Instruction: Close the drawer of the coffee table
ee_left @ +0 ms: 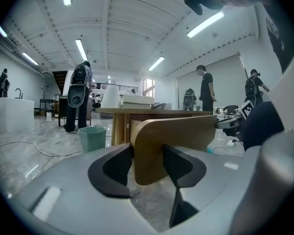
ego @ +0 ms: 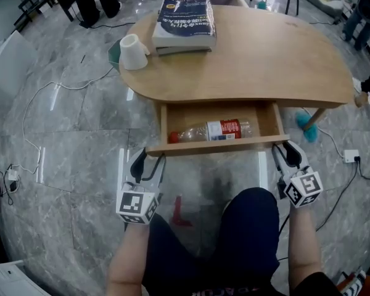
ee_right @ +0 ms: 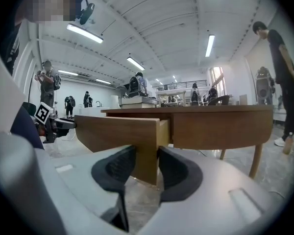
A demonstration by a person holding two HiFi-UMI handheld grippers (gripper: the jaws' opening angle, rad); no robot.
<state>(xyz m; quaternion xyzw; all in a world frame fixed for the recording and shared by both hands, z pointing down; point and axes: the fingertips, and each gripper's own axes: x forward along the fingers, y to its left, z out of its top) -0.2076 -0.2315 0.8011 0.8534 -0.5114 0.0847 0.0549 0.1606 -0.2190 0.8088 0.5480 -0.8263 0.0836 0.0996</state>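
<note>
The wooden coffee table [ego: 265,60] has its drawer [ego: 216,145] pulled out toward me. A clear plastic bottle with a red label [ego: 213,131] lies on its side inside. My left gripper [ego: 149,159] clamps the left end of the drawer front, and in the left gripper view the rounded panel [ee_left: 181,141] fills the gap of that gripper [ee_left: 147,163], with both pads against it. My right gripper [ego: 285,151] clamps the right end. In the right gripper view the panel's edge [ee_right: 117,129] sits between the pads of the gripper [ee_right: 147,155], both touching it.
A stack of books [ego: 186,23] and an overturned white cup [ego: 133,51] sit on the tabletop. My dark-clothed knee [ego: 246,227] is just below the drawer. Cables and a power strip [ego: 351,156] lie on the marble floor. A green bin [ee_left: 91,137] stands left of the table. People stand farther off.
</note>
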